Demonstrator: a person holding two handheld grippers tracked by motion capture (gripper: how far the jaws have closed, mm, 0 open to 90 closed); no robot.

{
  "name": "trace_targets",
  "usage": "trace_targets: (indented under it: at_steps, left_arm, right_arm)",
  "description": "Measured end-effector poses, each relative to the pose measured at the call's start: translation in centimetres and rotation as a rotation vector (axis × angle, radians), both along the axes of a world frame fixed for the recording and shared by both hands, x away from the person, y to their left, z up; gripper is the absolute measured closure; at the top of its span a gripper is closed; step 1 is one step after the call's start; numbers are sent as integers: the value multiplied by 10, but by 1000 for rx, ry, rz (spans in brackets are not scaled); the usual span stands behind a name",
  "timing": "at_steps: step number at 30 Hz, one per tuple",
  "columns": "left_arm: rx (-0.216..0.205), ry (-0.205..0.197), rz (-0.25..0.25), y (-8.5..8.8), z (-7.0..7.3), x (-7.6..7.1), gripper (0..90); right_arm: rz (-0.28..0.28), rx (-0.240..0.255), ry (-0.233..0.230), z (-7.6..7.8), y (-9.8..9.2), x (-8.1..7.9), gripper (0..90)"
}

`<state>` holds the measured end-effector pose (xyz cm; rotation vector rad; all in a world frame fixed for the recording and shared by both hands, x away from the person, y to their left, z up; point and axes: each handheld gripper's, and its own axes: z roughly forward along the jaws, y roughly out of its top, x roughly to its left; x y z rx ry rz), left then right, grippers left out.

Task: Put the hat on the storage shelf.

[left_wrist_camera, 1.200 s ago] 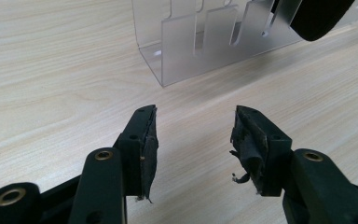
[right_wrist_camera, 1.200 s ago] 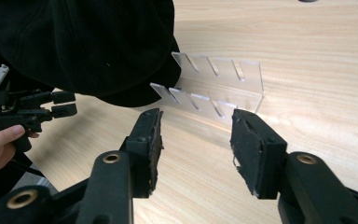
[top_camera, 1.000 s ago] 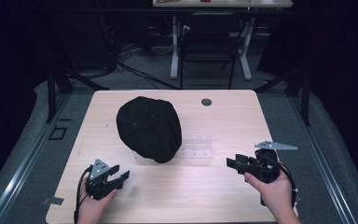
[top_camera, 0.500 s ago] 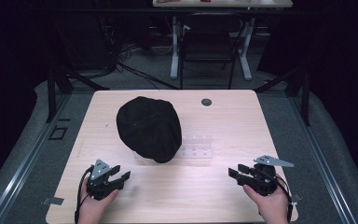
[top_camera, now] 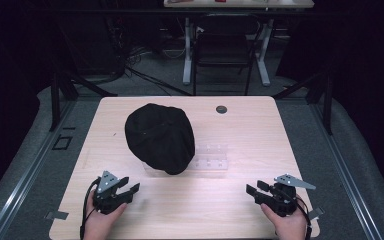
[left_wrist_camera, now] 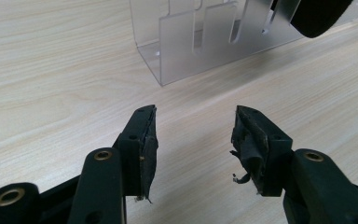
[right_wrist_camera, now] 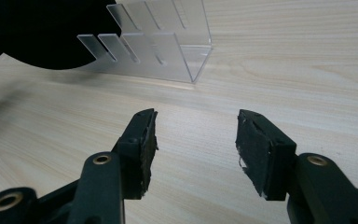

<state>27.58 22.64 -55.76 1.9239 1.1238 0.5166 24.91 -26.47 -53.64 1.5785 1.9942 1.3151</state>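
Observation:
A black cap point(top_camera: 159, 137) rests on a clear acrylic slotted rack point(top_camera: 211, 159) in the middle of the wooden table point(top_camera: 240, 125). My left gripper point(top_camera: 128, 190) sits low at the front left, open, with bare wood between its pads point(left_wrist_camera: 145, 140); the rack point(left_wrist_camera: 205, 37) and a corner of the cap point(left_wrist_camera: 317, 16) lie ahead of it. My right gripper point(top_camera: 256, 189) is at the front right, its jaws just opened a little wider and holding nothing. Its own view has the rack point(right_wrist_camera: 161, 44) and the cap point(right_wrist_camera: 42, 32) beyond the pads point(right_wrist_camera: 256, 144).
A small dark round grommet point(top_camera: 221, 109) is set in the table near its far edge. A chair point(top_camera: 222, 47) and desk legs stand on the floor behind the table. Bare wood lies between the two grippers along the front edge.
My right gripper has sunk toward the table at the front right and its jaws stand slightly wider. The left gripper, cap and rack have not moved.

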Motion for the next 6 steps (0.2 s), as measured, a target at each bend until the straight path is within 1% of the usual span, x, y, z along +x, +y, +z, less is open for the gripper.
trace_targets:
  at_steps: [3,5,6]
  left_arm:
    - [-1,-3,-3,-1,0,0,502]
    - [-6,-3,-5,-1,1,0,502]
    - [-16,-6,-6,-3,1,0,502]
  right_arm:
    - [5,-8,2,-4,1,-2,470]
    - [3,1,1,-6,2,-3,470]
    - [7,1,5,-6,1,-3,470]
